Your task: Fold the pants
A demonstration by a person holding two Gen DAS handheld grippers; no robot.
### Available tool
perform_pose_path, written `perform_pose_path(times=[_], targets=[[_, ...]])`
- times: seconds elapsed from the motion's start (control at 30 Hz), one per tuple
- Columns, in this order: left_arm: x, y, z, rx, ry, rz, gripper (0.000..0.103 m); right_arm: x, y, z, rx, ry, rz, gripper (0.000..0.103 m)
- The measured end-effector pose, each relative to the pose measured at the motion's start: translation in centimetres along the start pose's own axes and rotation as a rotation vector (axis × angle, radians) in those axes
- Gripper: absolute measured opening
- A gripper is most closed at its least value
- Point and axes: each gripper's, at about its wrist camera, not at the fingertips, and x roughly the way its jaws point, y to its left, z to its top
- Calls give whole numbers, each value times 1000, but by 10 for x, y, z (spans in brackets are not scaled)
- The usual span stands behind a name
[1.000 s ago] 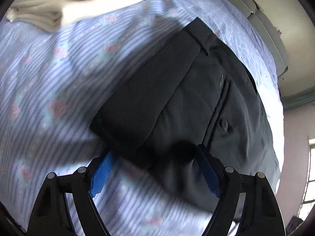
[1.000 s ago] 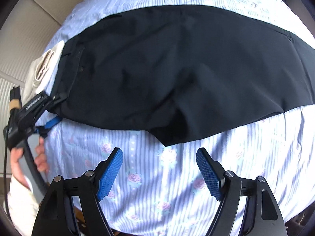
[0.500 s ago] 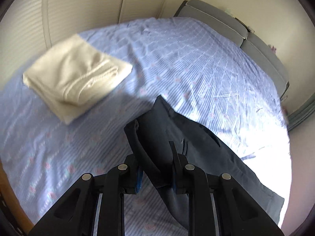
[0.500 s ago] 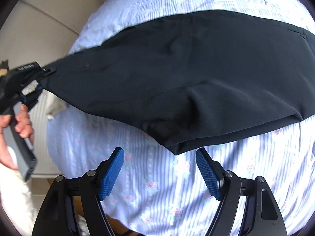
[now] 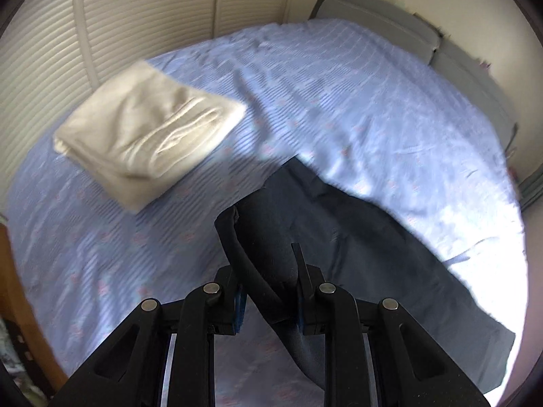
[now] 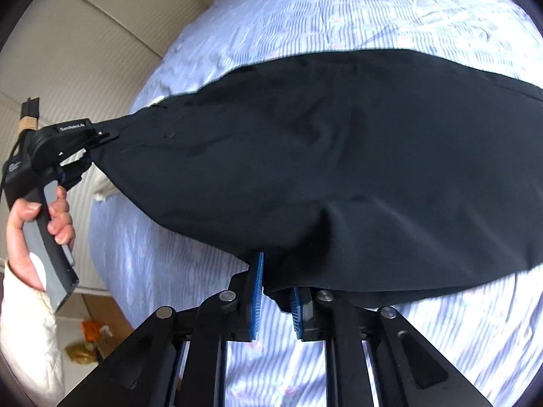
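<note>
Blue striped floral bedsheet (image 5: pixel 356 108) covers the bed, with a folded cream blanket (image 5: pixel 149 132) lying near its wall-side edge. Black pants (image 6: pixel 339 156) stretch across the sheet, partly lifted off it. One end (the thick waistband) is clamped in the left gripper (image 5: pixel 269 291). The right gripper (image 6: pixel 275 296) is closing its jaws on the pants' lower edge.

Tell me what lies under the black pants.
Under the black pants lies the blue striped bedsheet, showing all around them. Whatever sheet sits directly beneath the fabric is covered. A folded cream cloth lies apart, not under them.
</note>
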Motion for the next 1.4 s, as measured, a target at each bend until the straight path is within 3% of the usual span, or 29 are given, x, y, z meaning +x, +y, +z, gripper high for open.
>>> perform_pose_path(times=[0.2, 0.37, 0.5, 0.57, 0.63, 0.7, 0.93, 1.1, 1.4], targets=[[49, 30, -29, -10, 140, 65, 23, 37, -1, -24, 11, 115, -73, 14], [79, 38, -40, 28, 207, 74, 27, 55, -11, -34, 43, 196, -126, 15], [67, 29, -35, 174, 190, 132, 48, 50, -8, -46, 94, 264, -202, 20], [51, 25, -33, 276, 153, 175, 55, 31, -2, -48, 96, 238, -224, 32], [27, 23, -30, 390, 74, 244, 55, 7, 3, -49, 109, 186, -240, 48], [0, 25, -24, 480, 27, 240, 56, -22, 11, -46, 119, 122, -279, 51], [-91, -1, -7, 655, -79, 16, 60, -130, 31, -45, 186, -165, -325, 60], [-142, -48, 5, 716, -133, -215, 62, -204, 29, -56, 265, -355, -352, 60], [-200, -153, -33, 884, -160, -554, 66, -304, -9, -86, 441, -585, -408, 61]])
